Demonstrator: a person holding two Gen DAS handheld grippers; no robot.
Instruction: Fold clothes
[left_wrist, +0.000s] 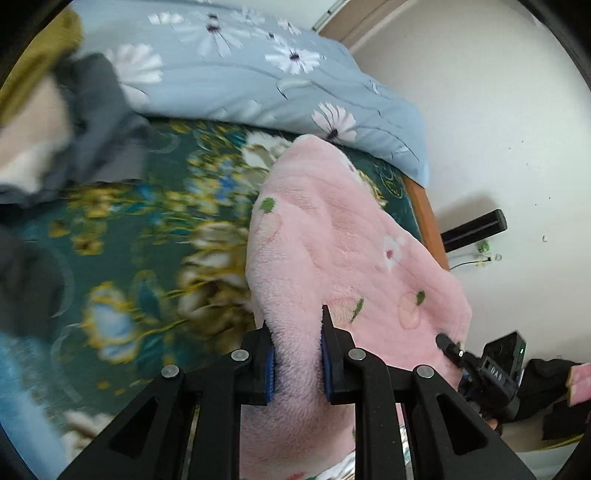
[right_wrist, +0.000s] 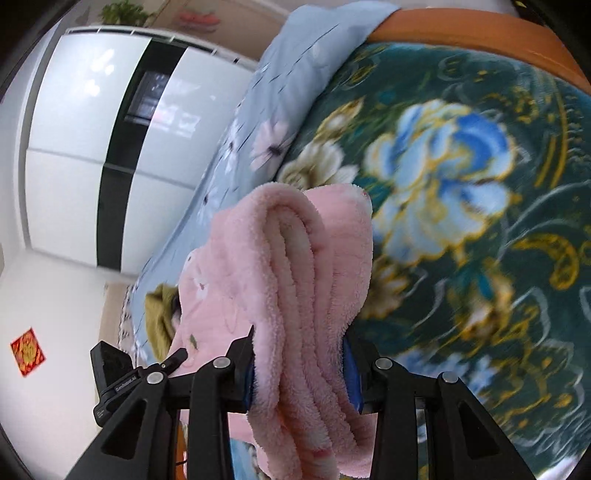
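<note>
Above the bed (right_wrist: 480, 184): I hold the pink fleece garment (left_wrist: 332, 240) in both grippers.
Left fingers (left_wrist: 266, 363) and right fingers (right_wrist: 351, 365) are clamped on bunched folds; layers may slip, spoiling the fold.

Two close wrist views, sharing pink garment (left_wrist: 332, 240)

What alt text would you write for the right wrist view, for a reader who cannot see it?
The right claw is shut on a bunched pink fleece garment, held above a dark green floral blanket. A light blue quilt lies behind, with a white wardrobe at left.
</note>
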